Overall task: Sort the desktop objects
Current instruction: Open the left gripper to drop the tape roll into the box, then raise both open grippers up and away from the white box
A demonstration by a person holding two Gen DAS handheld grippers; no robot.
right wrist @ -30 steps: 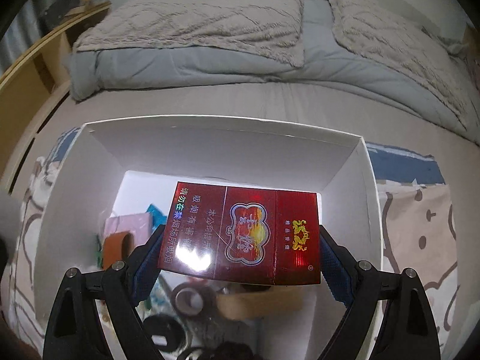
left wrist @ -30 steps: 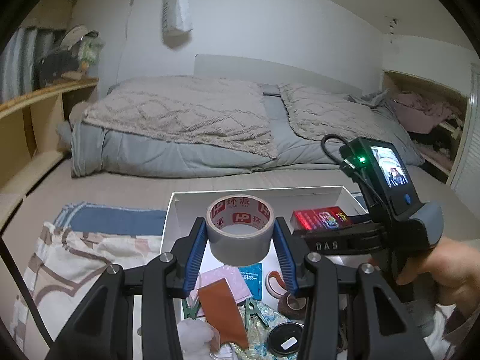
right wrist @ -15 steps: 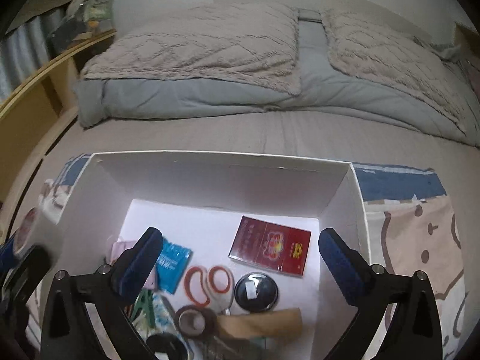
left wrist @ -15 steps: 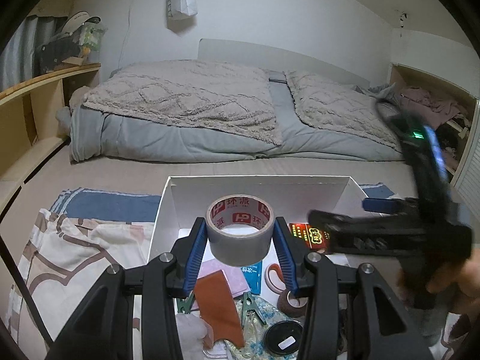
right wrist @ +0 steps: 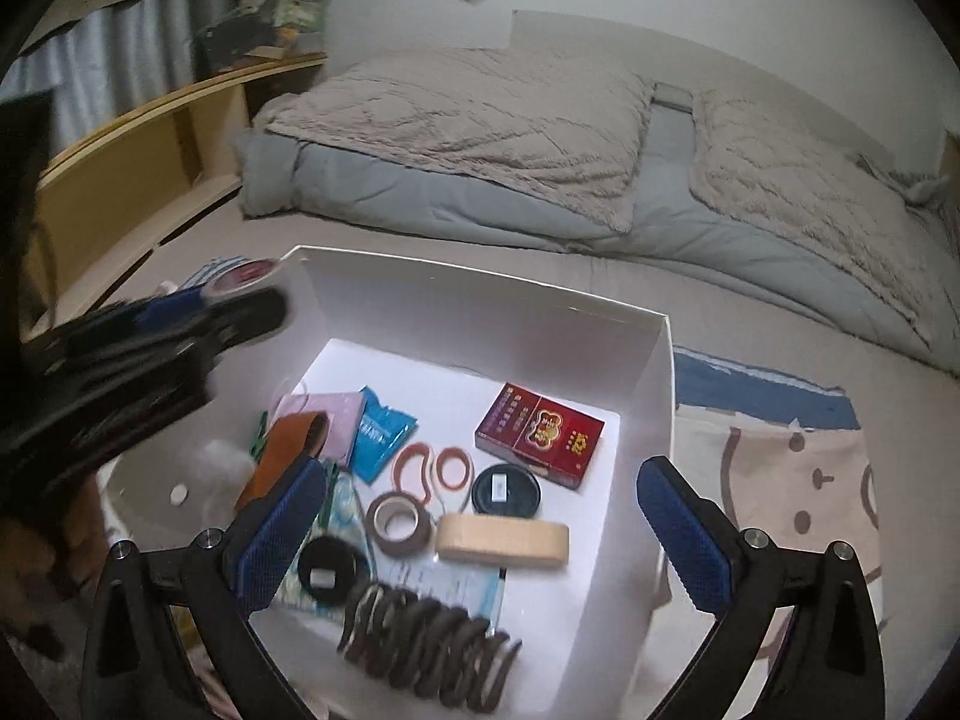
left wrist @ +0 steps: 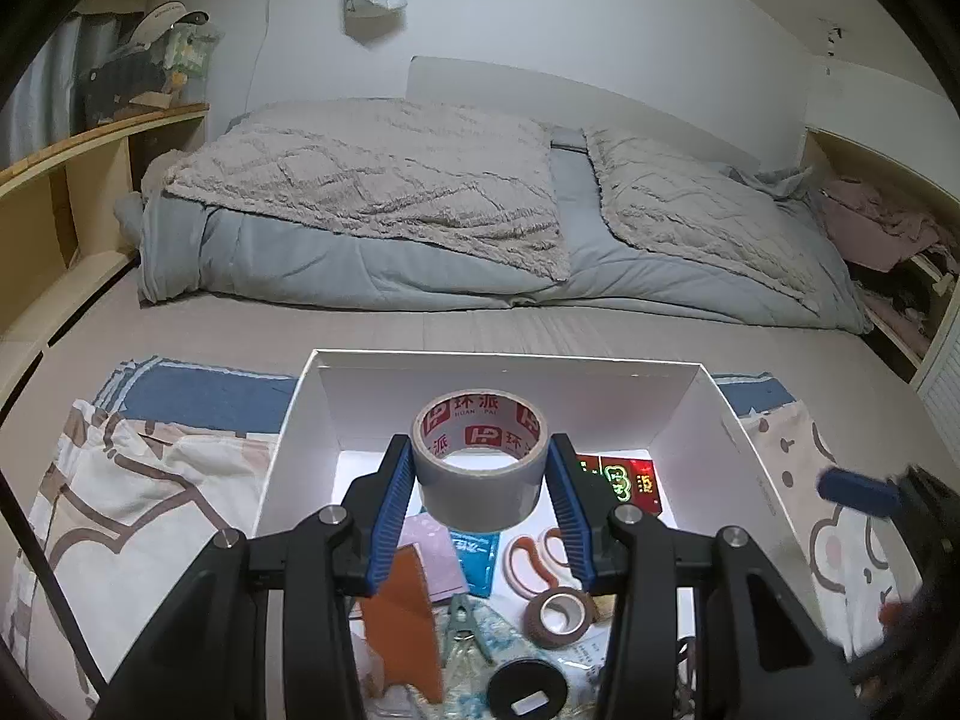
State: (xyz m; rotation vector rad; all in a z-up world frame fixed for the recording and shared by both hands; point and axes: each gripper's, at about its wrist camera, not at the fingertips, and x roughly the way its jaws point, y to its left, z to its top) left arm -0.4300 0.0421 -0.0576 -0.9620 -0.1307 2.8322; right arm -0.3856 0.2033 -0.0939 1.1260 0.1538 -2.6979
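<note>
since a second ago the red pack [right wrist: 539, 435] is lying in the white box [right wrist: 480, 300], the right gripper [right wrist: 480, 531] gaping empty; the left gripper [left wrist: 480, 504] is clamping the tape roll [left wrist: 480, 459], best lowered onto bare floor at the far left before letting go.

white wall [left wrist: 600, 12] | bed [left wrist: 480, 300], grey quilt [left wrist: 372, 252] | wooden shelf [left wrist: 90, 138] left
</note>
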